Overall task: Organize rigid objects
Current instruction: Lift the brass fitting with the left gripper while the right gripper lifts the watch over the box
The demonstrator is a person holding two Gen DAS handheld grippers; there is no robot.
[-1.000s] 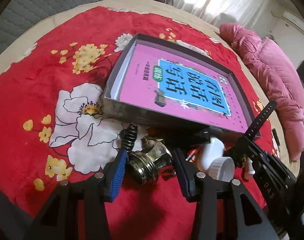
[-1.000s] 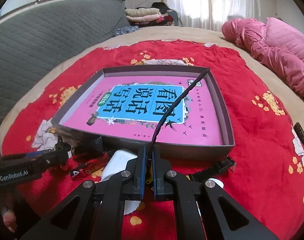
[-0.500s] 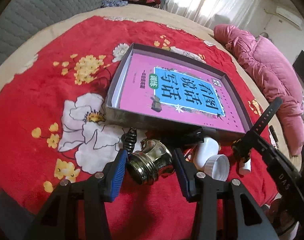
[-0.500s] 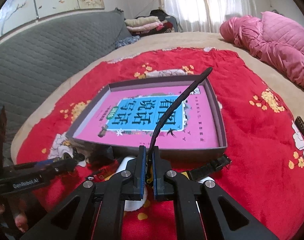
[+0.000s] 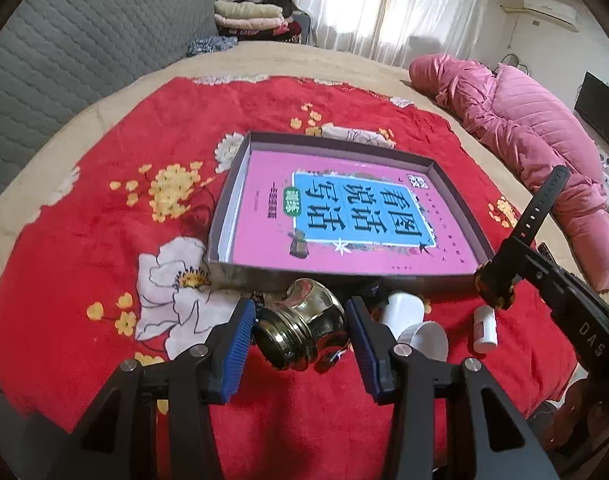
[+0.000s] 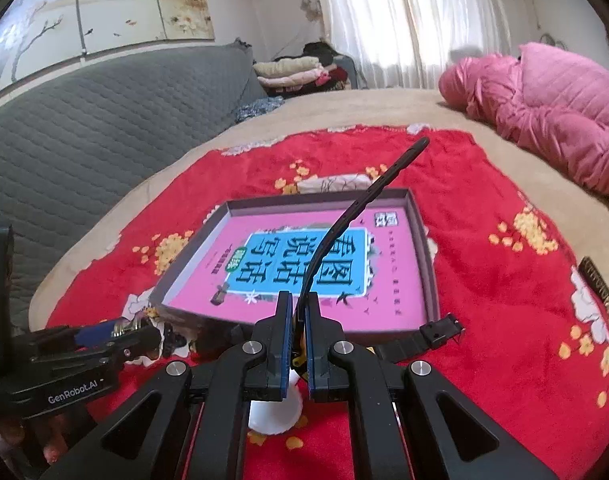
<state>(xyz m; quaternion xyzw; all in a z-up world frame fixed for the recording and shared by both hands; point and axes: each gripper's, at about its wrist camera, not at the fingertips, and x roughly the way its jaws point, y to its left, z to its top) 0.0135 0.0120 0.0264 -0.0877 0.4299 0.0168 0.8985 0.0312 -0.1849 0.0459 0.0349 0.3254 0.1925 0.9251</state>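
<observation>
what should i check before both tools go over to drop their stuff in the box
1. Left tool grip on the brass fitting: ok, a blue pad sits on each side of it.
2. Right tool grip on the black watch: ok, pads shut on it, strap sticking up.
3. Room in the shallow box: ok, only the pink book lies flat in it.
4. Path to the box: ok, its near wall is just ahead of both tools.
5. Loose white bottle clear of the tools: ok.
6. Watch buckle end clearing the box wall: cannot tell.
</observation>
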